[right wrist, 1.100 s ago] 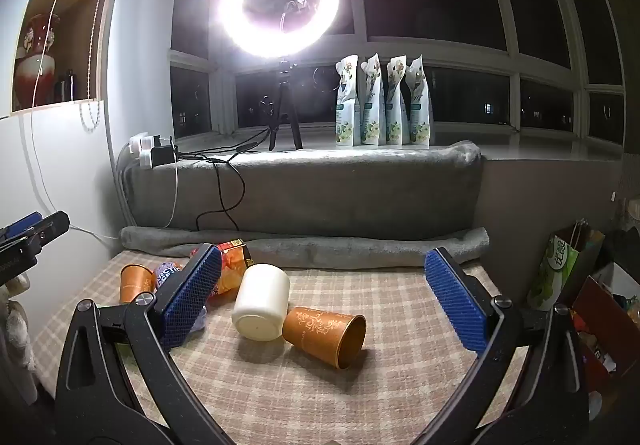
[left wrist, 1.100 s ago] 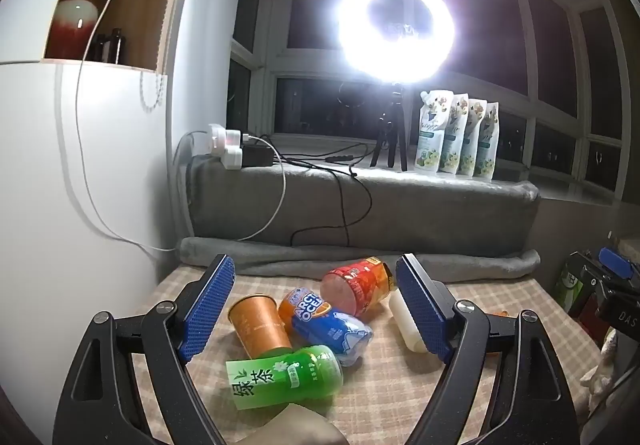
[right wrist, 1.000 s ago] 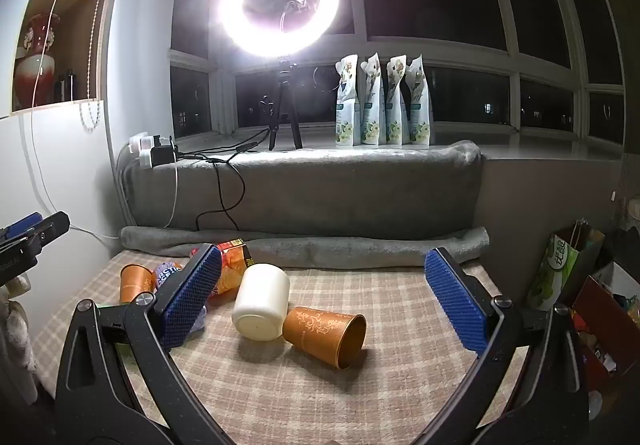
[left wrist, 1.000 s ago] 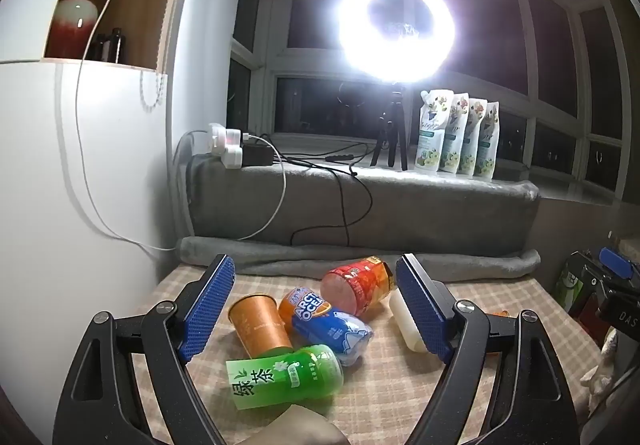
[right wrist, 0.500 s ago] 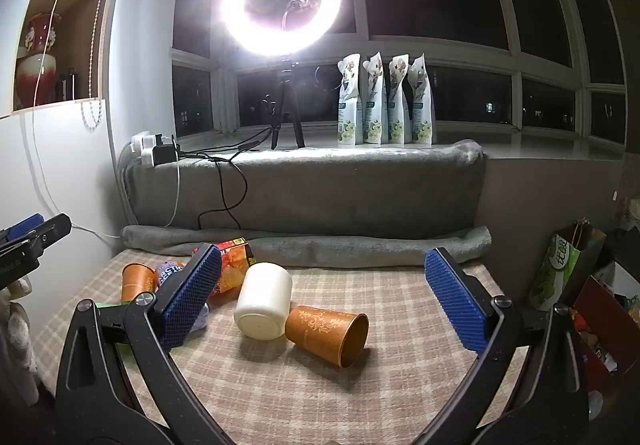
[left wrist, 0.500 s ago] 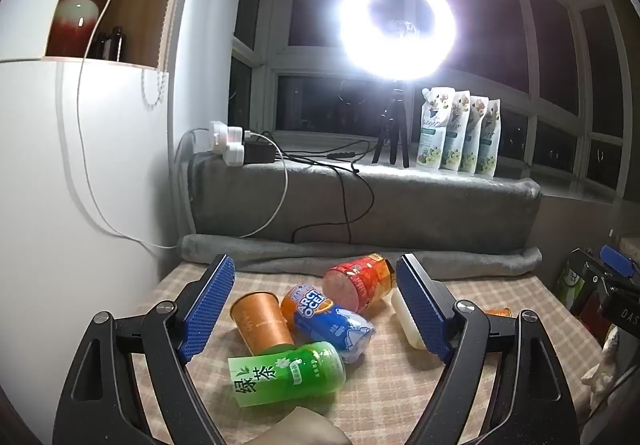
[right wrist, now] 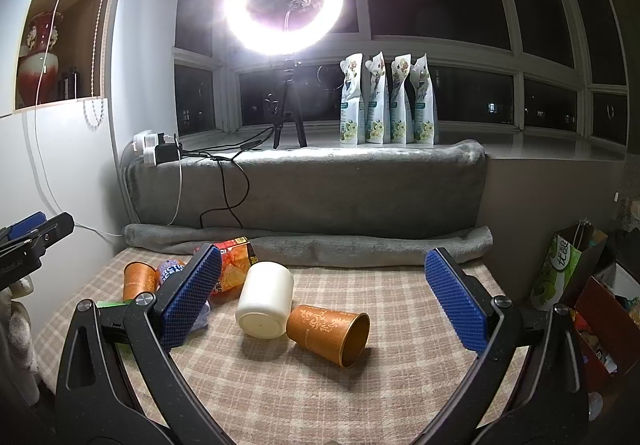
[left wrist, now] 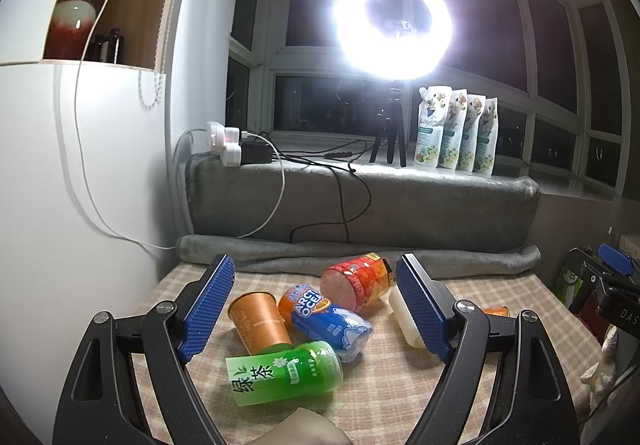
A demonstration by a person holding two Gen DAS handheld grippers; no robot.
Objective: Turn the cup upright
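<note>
Up above the checked table (right wrist: 400,285), my right gripper (right wrist: 320,301) had its jaws spread wide and held nothing. Between them a gold cup (right wrist: 328,333) lay on its side, mouth to the right, touching a white cup (right wrist: 266,299) that lay on its side too. My left gripper (left wrist: 316,309) was also wide and held nothing, over an orange cup (left wrist: 258,319) standing near a green bottle (left wrist: 280,371).
</note>
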